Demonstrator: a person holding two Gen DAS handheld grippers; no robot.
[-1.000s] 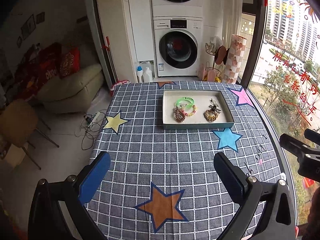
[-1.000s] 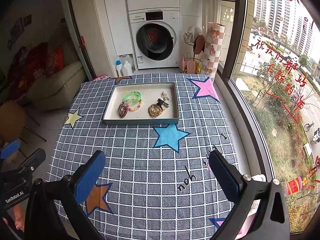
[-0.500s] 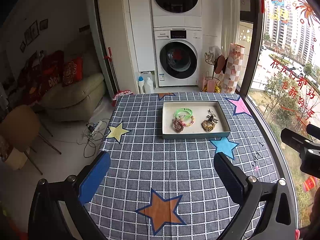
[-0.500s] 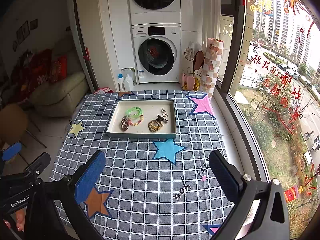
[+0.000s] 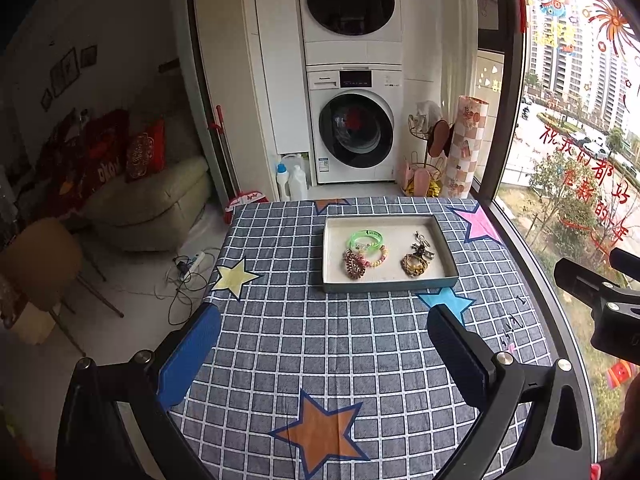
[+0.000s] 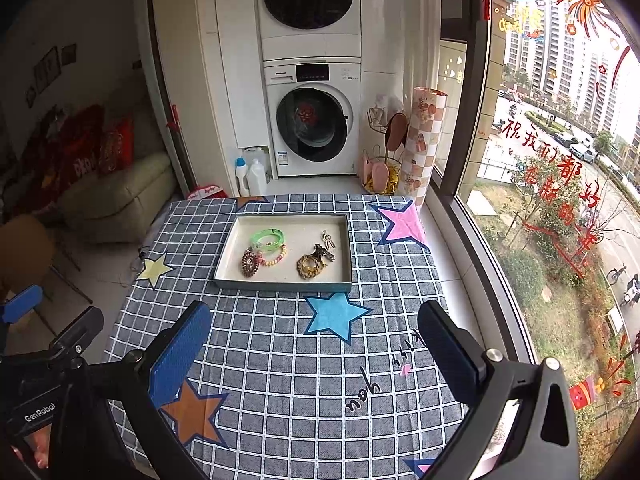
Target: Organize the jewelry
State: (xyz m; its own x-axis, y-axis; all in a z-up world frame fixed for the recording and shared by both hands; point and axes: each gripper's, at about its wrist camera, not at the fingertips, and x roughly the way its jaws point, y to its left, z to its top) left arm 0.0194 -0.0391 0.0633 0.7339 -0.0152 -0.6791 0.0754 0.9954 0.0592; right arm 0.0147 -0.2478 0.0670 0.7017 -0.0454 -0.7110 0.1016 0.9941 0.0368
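Note:
A shallow tray [image 5: 390, 284] [image 6: 280, 285] stands on the far half of the checked tablecloth. In it lie a green bangle [image 5: 365, 239] [image 6: 268, 238], a pastel bead bracelet [image 5: 378, 258] [image 6: 276, 258], a dark red woven bracelet [image 5: 353, 266] [image 6: 249, 265], a gold chain bracelet [image 5: 414, 265] [image 6: 309, 267] and small metal charms [image 5: 422, 242] [image 6: 328, 240]. My left gripper [image 5: 320, 350] is open and empty, held above the near part of the table. My right gripper [image 6: 316, 344] is open and empty, to the right of the left one. Both are well short of the tray.
The tablecloth [image 5: 320, 340] has coloured stars. Beyond the table stand a stacked washer and dryer [image 5: 354, 124], detergent bottles [image 5: 290, 182] and a wire rack [image 5: 424, 160]. A large window [image 6: 560, 160] runs along the right edge. A sofa [image 5: 148, 204] and chair [image 5: 40, 264] are at left.
Both grippers have risen and drawn back from the table, so the tray looks smaller and more of the washer stack shows. Both stay open and empty.

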